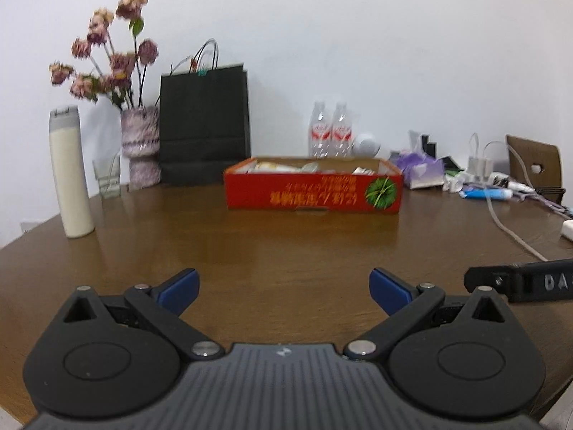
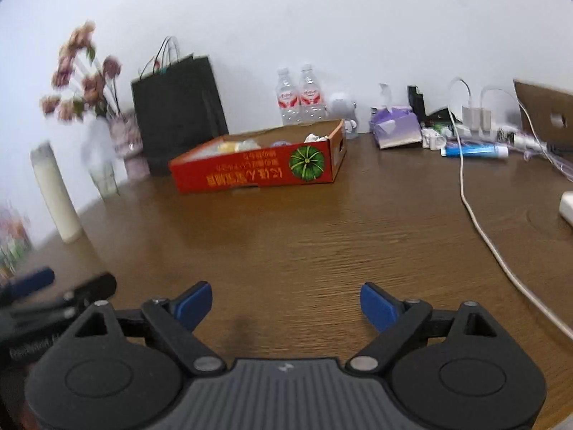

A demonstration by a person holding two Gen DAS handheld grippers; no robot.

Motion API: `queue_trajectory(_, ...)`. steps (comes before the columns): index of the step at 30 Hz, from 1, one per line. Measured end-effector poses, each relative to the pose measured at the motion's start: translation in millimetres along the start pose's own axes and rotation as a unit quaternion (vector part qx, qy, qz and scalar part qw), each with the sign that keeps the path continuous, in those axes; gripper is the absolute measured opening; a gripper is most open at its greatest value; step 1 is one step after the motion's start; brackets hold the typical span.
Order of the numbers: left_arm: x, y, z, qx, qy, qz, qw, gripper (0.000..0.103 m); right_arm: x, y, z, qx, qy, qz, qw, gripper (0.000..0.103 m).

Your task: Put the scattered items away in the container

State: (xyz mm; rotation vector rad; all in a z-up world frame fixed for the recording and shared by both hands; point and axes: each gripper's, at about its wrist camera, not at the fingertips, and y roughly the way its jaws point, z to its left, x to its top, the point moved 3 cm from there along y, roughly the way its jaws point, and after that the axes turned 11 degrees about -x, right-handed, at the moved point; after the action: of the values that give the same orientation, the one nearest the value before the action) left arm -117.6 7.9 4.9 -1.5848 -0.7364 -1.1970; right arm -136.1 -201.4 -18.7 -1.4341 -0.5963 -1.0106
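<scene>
Container is the red cardboard box (image 2: 258, 165), open-topped, sitting mid-table toward the back wall on the wooden table (image 2: 322, 243). It already holds some light stuff: wrappers, something pale and crumpled. I can't tell exactly what.

Loose items you can see cluster at the far right of the table, well apart from the box: blue tube (image 2: 476, 150), purple tissue pack (image 2: 395, 127), small white bits beside them. No item lies on the bare table in front of you.

Handling, my read:
- Blue tube: light, soft-walled, slick. Pinch across the body near mid-length, not the cap end, or it may pivot.
- Tissue pack: light, squashy. Grab across the narrow width; it'll give under the pads.
- White cable (image 2: 469, 208) runs across the right side. Looks like it's plugged in, so probably not yours. Don't snag it.

Pose: left gripper (image 1: 284, 290) is spread wide, nothing between the pads, pointed shallowly down at the box face. Right gripper (image 2: 284, 306) is also spread wide and empty, tilted a bit steeper down, box ahead-left of it. The two sit side by side, low over the near table edge; each shows in the other's view.
</scene>
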Motion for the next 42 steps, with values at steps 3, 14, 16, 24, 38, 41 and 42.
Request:
queue_trajectory(3,-3.3,16.4,7.4,0.000,-0.012,0.028,0.9995,0.103,-0.4,17.7,0.8,-0.003,0.003,0.018,1.000,0.090)
queue_trajectory(14,10.1,72.2,30.7,-0.006,-0.045,0.143,0.9887,0.103,18.8,72.2,20.4,-0.029,-0.022,0.048,0.998,0.091)
queue_trajectory(16,13.9,78.2,33.8,-0.004,-0.047,0.137,0.9894,0.103,24.2,80.8,20.3,-0.031,-0.016,0.052,0.998,0.091)
queue_trajectory(24,14.7,107.8,43.7,0.012,-0.055,0.158,0.9859,0.103,36.5,106.3,20.1,-0.052,-0.030,0.057,0.997,0.095)
queue_trajectory(38,18.2,127.4,45.1,0.014,-0.043,0.171,0.9843,0.103,39.9,121.7,31.0,-0.087,-0.060,0.073,0.992,0.103)
queue_trajectory(41,18.8,128.6,43.3,0.012,-0.042,0.170,0.9845,0.103,40.9,122.9,29.7,-0.097,-0.055,0.073,0.991,0.103)
queue_trajectory(42,19.0,129.5,43.7,0.010,-0.044,0.170,0.9844,0.103,41.0,123.1,29.9,-0.098,-0.055,0.073,0.991,0.103)
